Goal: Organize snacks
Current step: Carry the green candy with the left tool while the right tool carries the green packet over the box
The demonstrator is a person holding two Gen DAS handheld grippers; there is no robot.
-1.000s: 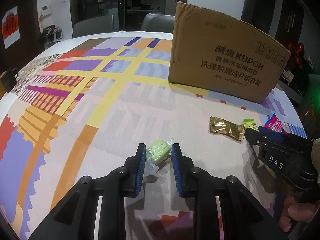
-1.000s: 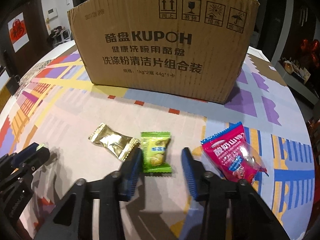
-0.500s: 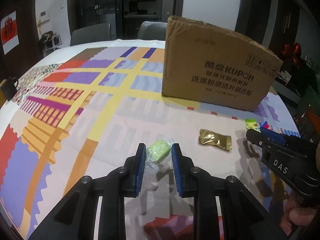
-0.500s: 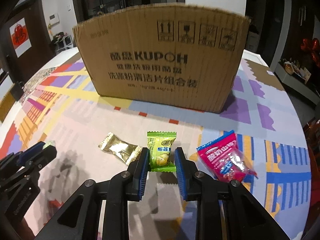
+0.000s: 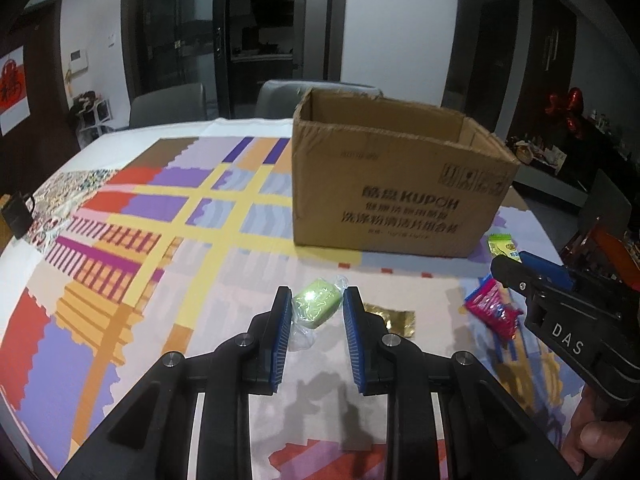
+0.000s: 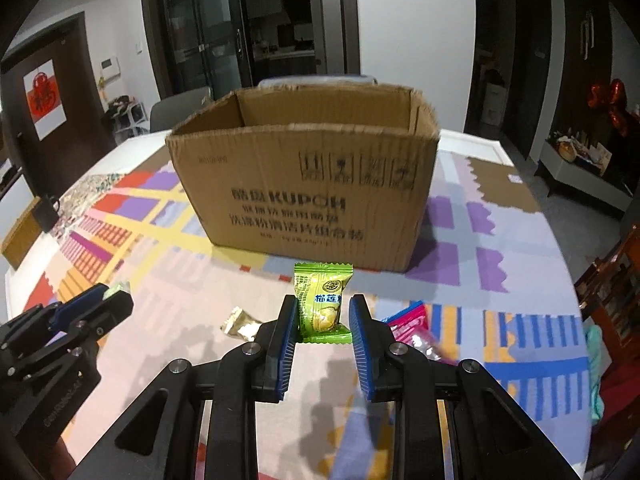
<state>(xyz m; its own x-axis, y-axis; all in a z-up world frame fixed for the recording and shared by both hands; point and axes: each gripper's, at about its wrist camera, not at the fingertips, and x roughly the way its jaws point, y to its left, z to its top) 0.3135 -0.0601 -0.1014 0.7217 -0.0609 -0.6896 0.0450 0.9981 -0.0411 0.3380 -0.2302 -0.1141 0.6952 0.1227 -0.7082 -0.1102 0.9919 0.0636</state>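
Gripping one sweet each, the left tongs point(image 5: 316, 312) clench a pale green candy point(image 5: 315, 306) and the right tongs point(image 6: 323, 316) a green packet point(image 6: 322, 300), both clear of the bench point(image 5: 224, 280). Beyond stands the open cardboard box point(image 6: 312, 184); next, I reckon, carry both over its rim and release.

The cardboard box point(image 6: 304, 184) stands on the table point(image 6: 500, 248), open at the top. Before the box, a durian candy packet point(image 6: 322, 304) sits between the pads of the right gripper point(image 6: 323, 322), above the table. Left of it, before the box, a foil packet point(image 6: 240, 324) lies on the table; to its right lies a snack bag point(image 6: 412, 330). Farther left, a wrapped sweet point(image 5: 316, 306) sits in the left gripper point(image 5: 316, 312).
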